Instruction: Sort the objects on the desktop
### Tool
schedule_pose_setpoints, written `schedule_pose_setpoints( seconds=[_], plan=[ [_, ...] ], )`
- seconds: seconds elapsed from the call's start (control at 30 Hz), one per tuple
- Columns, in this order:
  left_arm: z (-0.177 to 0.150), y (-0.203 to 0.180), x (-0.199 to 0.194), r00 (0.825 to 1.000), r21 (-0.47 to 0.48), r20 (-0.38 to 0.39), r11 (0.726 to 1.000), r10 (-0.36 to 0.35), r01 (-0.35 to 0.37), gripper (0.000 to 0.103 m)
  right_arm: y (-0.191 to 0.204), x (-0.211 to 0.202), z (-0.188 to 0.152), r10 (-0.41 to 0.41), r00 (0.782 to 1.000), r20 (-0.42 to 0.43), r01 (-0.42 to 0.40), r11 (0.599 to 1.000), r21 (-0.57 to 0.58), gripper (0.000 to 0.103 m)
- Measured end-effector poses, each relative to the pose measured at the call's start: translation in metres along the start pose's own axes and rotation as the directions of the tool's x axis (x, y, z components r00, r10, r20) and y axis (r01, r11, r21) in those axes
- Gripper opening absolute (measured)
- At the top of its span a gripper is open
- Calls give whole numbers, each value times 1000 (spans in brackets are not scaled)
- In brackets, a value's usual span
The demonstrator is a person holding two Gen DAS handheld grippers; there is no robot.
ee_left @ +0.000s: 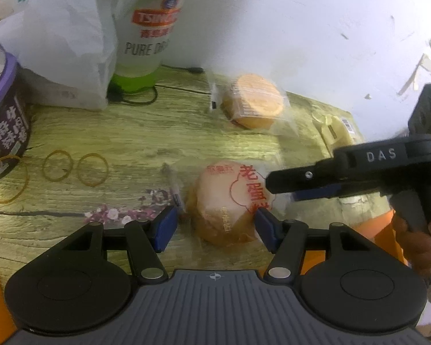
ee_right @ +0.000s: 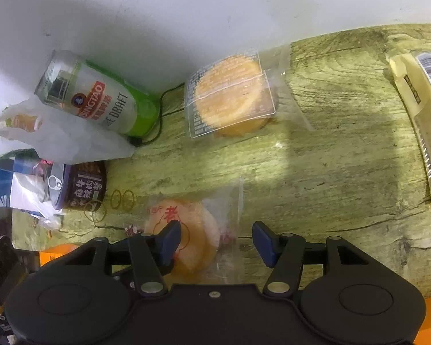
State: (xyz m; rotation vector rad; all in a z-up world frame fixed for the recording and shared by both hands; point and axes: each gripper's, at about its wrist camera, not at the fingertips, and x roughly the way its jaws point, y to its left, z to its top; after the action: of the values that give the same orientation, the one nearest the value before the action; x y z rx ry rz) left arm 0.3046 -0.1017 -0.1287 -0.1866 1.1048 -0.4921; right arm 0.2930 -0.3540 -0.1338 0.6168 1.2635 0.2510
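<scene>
Pastries in clear wrappers lay on the wood-patterned table [ee_left: 123,132], and the nearer wrapped pastry [ee_left: 230,201], the one with red lettering, was the piece being dealt with. It sat at the table's near edge, between the blue pads of the left gripper [ee_left: 215,224]; the right-hand pad touched its wrapper while the left-hand pad stood clear, so that gripper looked released rather than clamped. The right gripper [ee_right: 217,240] hovered over the same pastry from the other side, its jaws apart with only crinkled wrapper between them, gripping nothing.

A second wrapped pastry [ee_left: 254,103] lay further back, near the wall, well apart from the first. A beer can [ee_left: 146,28], a white plastic bag [ee_left: 60,43], a purple tub [ee_left: 3,106] and some rubber bands [ee_left: 57,164] crowded the left side.

This looked like the pick-up step. Next, one gripper would likely need to centre on the pastry and close gently, since the soft cake and slippery film could squash or slide.
</scene>
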Motion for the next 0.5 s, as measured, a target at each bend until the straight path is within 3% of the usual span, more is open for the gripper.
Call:
schedule_pose_setpoints(
  seconds=[0.2,0.5],
  plan=[
    [2,8,-1,1000,-32,22,999,7,-7,72,-3,-3,0,7,1000,-1,-7,1000,14,55],
    [6,21,8,998,-126,-11,990,-63,62,69,-5,-2,-1,38,999,-4,-38,999,26,55]
  ],
)
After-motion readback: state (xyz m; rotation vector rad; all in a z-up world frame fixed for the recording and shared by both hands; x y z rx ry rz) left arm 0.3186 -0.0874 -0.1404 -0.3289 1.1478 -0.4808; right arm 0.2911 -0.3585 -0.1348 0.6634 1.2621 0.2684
